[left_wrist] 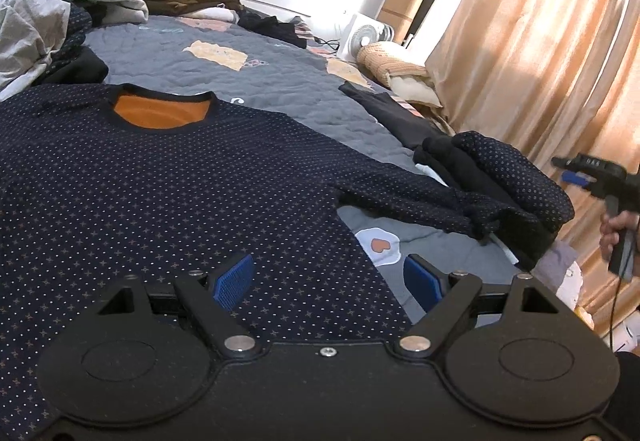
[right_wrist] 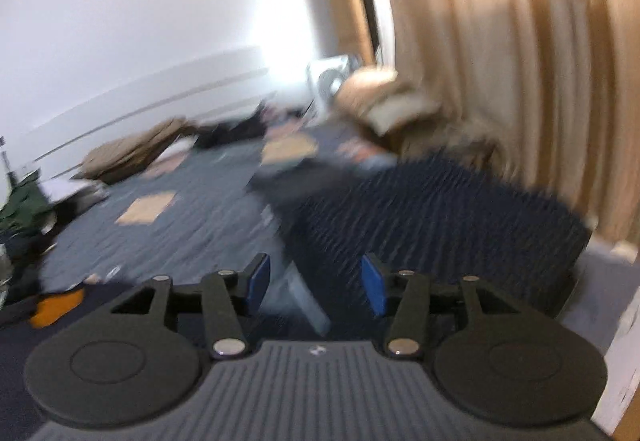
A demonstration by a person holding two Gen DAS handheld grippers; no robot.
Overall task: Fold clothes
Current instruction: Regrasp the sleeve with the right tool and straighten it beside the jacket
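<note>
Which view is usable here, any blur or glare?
Left wrist: sharp, dotted navy sweater crisp, wall blown out by glare, fisheye bending at the edges. Right wrist: heavy motion blur, bed and curtain smeared; only the right gripper reads clearly.

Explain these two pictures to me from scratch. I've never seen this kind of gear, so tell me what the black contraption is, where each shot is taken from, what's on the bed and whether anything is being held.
There is no robot. A person holds a hand-operated two-finger gripper in each hand, and each carries a wide-angle camera looking along its blue-padded fingers. The sharp picture is from the left gripper, the blurred one from the right gripper. Both stand open and hold nothing. On the quilt a navy dotted sweater lies flat, orange inside its collar, one sleeve stretched toward a small stack of folded clothes. More loose clothes are heaped near the headboard. The left view also catches the right gripper in the person's hand by the curtain.
</note>
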